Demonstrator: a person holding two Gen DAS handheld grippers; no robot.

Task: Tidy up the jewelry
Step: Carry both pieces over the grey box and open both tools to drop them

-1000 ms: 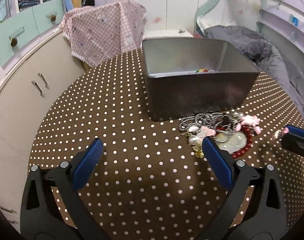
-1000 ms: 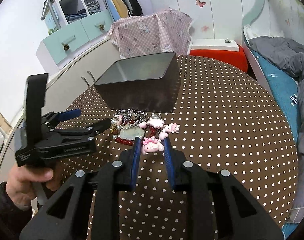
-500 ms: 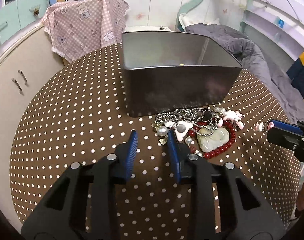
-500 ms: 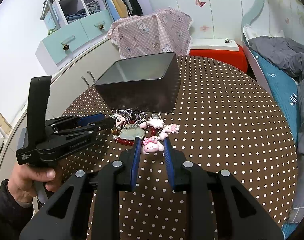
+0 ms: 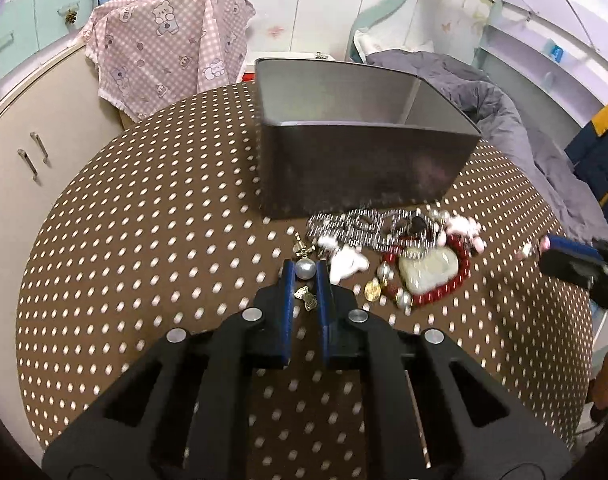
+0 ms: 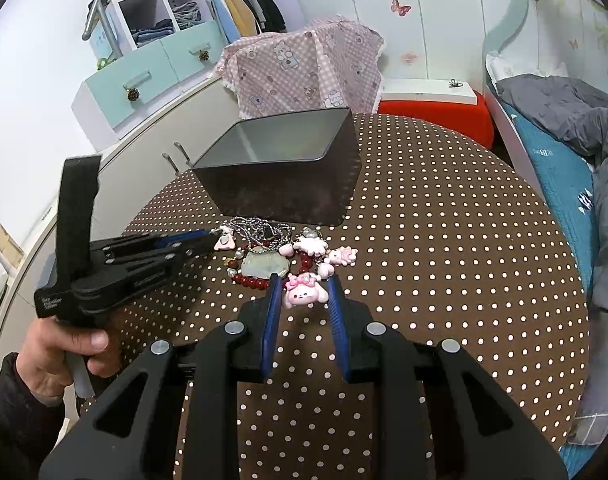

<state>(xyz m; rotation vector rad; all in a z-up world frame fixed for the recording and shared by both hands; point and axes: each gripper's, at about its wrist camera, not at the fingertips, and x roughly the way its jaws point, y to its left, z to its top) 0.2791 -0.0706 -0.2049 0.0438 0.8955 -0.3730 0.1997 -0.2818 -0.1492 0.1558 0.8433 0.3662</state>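
Left gripper (image 5: 305,276) is now pinching its blue pads nearly together on a grey pearl bead (image 5: 305,269) at the near-left edge of the jewelry pile (image 5: 387,248); a second ago those pads were spread wide, half a second ago only partly narrowed and short of the bead. A small gold-toned charm (image 5: 306,297) is lying between the pads just behind the bead. Right gripper (image 6: 304,294) is sitting with its pads partly apart either side of a pink bunny charm (image 6: 304,295); whether they are touching it cannot be told, and this view is looking much as it did earlier. Pile is lying on the brown polka-dot tablecloth (image 5: 152,240), just in front of the grey metal box (image 5: 359,152): silver chain (image 5: 355,229), red bead bracelet (image 5: 447,280) ringing a pale jade pendant (image 5: 427,268), more pink and white charms. Left-view edges are blurring. Pink checked cloth (image 5: 168,60) is hanging behind the table.
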